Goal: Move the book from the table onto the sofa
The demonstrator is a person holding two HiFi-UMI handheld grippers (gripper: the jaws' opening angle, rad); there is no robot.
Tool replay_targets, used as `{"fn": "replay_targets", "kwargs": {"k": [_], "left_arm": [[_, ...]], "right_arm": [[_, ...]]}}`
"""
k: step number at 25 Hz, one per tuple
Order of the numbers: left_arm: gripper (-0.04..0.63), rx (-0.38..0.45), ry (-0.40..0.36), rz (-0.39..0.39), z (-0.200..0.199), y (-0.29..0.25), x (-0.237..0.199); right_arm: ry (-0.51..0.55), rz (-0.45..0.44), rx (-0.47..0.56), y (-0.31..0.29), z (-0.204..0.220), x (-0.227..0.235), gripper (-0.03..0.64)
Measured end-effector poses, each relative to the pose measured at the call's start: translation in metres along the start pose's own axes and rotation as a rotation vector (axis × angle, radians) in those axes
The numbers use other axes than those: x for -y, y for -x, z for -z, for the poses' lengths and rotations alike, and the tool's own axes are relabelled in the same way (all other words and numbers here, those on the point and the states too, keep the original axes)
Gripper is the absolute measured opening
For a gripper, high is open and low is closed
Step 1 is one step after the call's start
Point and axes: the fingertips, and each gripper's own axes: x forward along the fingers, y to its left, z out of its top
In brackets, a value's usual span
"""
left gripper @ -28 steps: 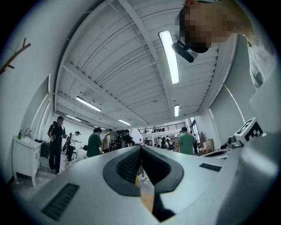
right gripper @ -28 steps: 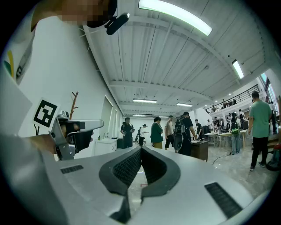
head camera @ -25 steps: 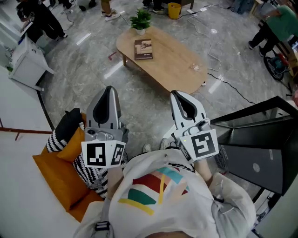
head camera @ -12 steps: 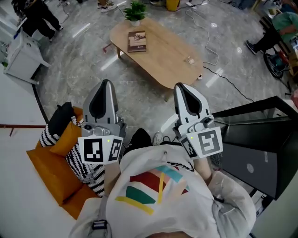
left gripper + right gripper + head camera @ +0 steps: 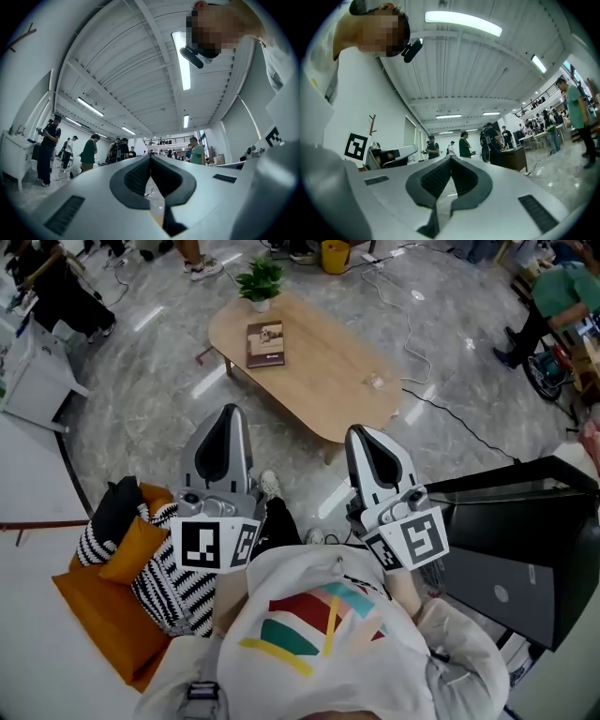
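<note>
Both shut, nothing held: left gripper (image 5: 226,416), right gripper (image 5: 362,433). Book (image 5: 265,343) lies flat on the table (image 5: 328,367), far end by the plant (image 5: 260,282), well apart from both. I'd open one gripper early and come in low at a book edge. Only the head view shows book, table and sofa (image 5: 89,610); gripper views tilt up at ceiling and bystanders

No legible text, book (image 5: 265,343) included
</note>
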Motion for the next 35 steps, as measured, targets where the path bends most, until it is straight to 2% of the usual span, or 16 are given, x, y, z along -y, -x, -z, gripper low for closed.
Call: {"fn": "replay_targets", "kwargs": {"k": [7, 16, 22, 27, 35], "left_arm": [[0.008, -0.01, 0.033, -0.015, 0.023, -0.054, -0.072], [0.008, -0.055, 0.048, -0.103, 0.046, -0.101, -0.214], [0.008, -0.092, 0.079, -0.169, 0.067, -0.117, -0.287], [0.008, -0.139, 0.092, -0.202, 0.088, -0.135, -0.314], [0.008, -0.216, 0.049, -0.223, 0.117, -0.208, -0.331]], "right_arm": [[0.037, 0.005, -0.057, -0.084, 0.015, 0.017, 0.012], [0.077, -0.066, -0.136, -0.232, 0.046, 0.001, 0.012], [0.044, -0.047, -0.213, -0.281, 0.079, 0.0, 0.012], [0.026, -0.028, -0.278, -0.306, 0.106, 0.024, 0.012], [0.071, -0.06, -0.282, -0.383, 0.131, 0.094, 0.012]]}}
